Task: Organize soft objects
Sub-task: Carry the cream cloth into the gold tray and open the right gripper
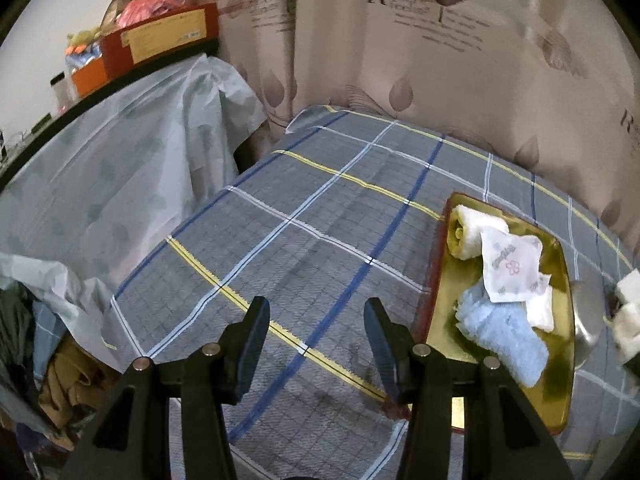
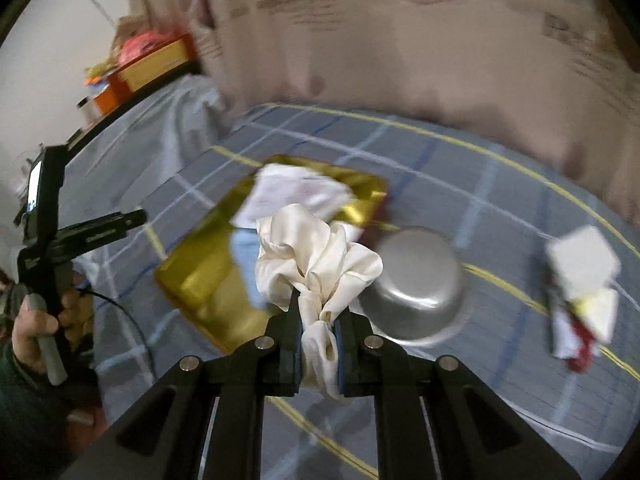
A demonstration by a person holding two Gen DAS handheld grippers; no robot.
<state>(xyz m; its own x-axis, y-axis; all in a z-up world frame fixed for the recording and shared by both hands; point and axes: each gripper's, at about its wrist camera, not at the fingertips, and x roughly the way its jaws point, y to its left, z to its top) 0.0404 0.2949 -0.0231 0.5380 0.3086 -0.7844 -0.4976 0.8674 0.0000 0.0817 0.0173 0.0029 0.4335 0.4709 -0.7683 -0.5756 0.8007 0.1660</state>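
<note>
Right claw (image 2: 316,320): clenched on a cream satin cloth (image 2: 316,256), held above the bed.
Cloth axis: runs forward from the fingers, its ruffled end fanning out toward the gold tray (image 2: 200,280).
Left claw (image 1: 316,332): released, holding nothing, over the plaid sheet (image 1: 320,208).
Tray contents: blue towel (image 1: 500,340), white roll (image 1: 468,232), printed sachet (image 1: 508,268).
Beside tray: steel bowl (image 2: 416,284).

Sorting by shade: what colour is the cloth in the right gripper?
Cream-white satin cloth, clearest in the right wrist view.

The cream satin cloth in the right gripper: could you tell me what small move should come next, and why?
Probably carry the cream satin cloth forward over the gold tray and release it. The right gripper is shut on it, and the tray already holds a blue towel and white cloths. The left gripper is open, holding nothing.
</note>
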